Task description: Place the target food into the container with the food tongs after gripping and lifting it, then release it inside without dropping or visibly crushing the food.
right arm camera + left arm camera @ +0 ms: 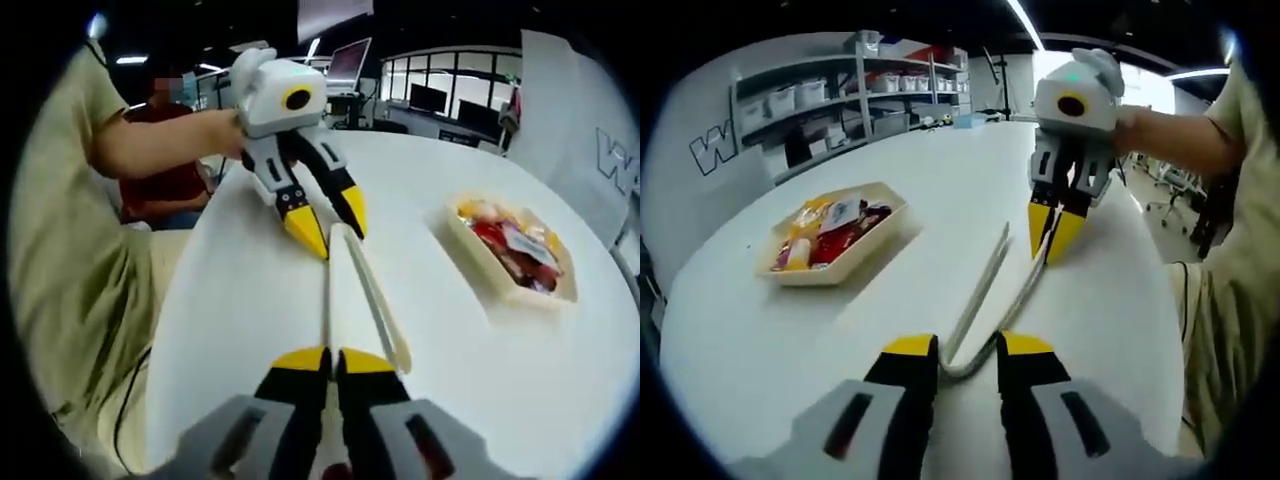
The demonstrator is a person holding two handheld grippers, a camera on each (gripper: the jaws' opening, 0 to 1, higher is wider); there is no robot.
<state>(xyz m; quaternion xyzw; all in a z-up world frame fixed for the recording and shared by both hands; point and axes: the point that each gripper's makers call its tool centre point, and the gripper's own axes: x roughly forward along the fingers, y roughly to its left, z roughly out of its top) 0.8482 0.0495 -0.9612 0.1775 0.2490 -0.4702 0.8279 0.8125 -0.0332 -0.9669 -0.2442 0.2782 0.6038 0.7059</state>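
We see the tongs [990,300] lying mid-surface [790,340], our left gripper [967,352] open around their bend, right gripper [332,362] closed on an arm tip; the food tray [835,235] sits apart

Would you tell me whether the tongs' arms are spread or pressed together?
Spread: in the left gripper view the tongs form an open V on the table, arms diverging from the bend.
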